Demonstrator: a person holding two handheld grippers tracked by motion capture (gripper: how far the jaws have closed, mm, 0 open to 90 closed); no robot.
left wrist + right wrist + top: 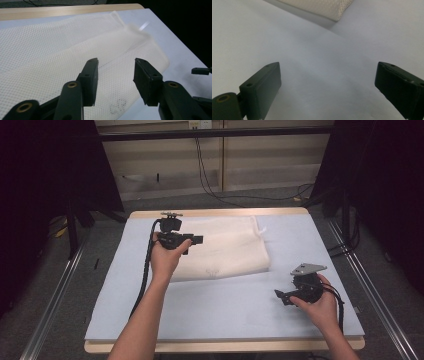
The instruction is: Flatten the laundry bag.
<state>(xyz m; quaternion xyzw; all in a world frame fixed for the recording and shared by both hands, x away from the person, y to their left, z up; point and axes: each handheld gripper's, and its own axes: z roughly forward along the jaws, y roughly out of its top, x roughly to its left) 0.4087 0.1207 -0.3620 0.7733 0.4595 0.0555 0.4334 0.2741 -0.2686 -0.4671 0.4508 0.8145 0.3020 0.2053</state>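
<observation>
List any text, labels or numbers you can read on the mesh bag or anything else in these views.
None can be read. A faint dark mark on the white mesh bag near its front edge is too blurred to make out. The grippers and the table pad show no lettering.

This is a lab or recording studio, not a home. In the centre of the high view stands a surface [225,320] with a pale blue mat and a bare wooden rim. Black curtains [50,165] hang at the upper left and upper right, closing the space in. A dark bar [215,134] crosses the top of the frame, and cables [210,180] hang from it to the grey floor [65,285]. Metal rails [55,295] run along the floor at the lower left and lower right. Plain board panels [165,155] line the wall at the top centre.
</observation>
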